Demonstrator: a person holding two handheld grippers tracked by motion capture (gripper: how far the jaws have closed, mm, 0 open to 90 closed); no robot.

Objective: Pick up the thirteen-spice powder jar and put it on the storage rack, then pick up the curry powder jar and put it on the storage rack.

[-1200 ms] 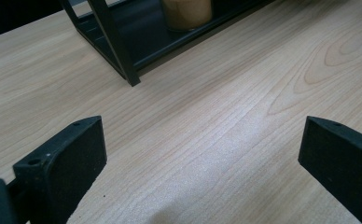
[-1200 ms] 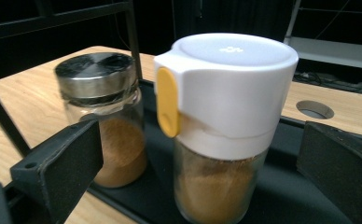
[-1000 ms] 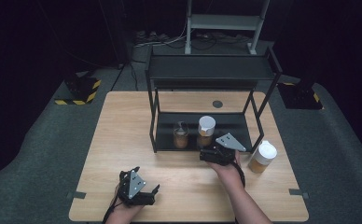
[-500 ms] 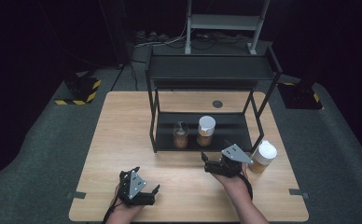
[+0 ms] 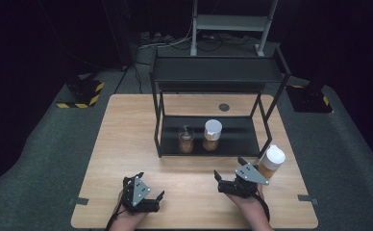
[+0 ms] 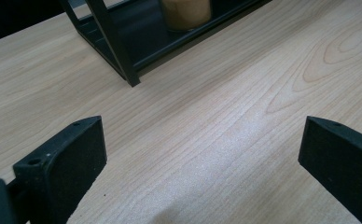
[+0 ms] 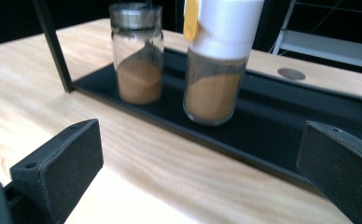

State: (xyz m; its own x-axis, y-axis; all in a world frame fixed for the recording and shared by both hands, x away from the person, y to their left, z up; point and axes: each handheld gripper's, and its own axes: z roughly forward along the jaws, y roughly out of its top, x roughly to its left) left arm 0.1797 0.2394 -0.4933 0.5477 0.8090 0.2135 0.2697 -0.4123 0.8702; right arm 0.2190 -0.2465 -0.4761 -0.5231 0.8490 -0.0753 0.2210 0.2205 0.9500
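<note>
We see a light wooden table (image 5: 127, 144) with a plain grain, standing on grey carpet (image 5: 45, 159) in a room that is otherwise dark. On the far half of the table stands a black two-tier metal rack (image 5: 218, 77). On its lower shelf two spice jars stand side by side, close but apart: a small glass jar with a metal lid (image 5: 186, 139) and, to its right, a taller jar with a white cap (image 5: 212, 134) — both partly filled with brown powder (the right gripper view shows a yellow tab on the white cap). A third jar with a white lid (image 5: 271, 162) stands on the bare table just outside the rack's near right leg. A small dark disc (image 5: 224, 107) is set into the tabletop behind the rack.

The right gripper (image 5: 229, 180) hovers low over the near table edge, just beside that third jar, with its jaws spread wide and nothing between them; its own view looks straight at the two shelved jars. The left gripper (image 5: 148, 190) rests near the front edge, well apart from the rack, jaws likewise spread over bare wood.

Beyond the table lie black-and-yellow striped floor blocks (image 5: 81, 94), cables (image 5: 165, 41) and a pale metal stand (image 5: 232, 24) — the rest is lost in shadow.
</note>
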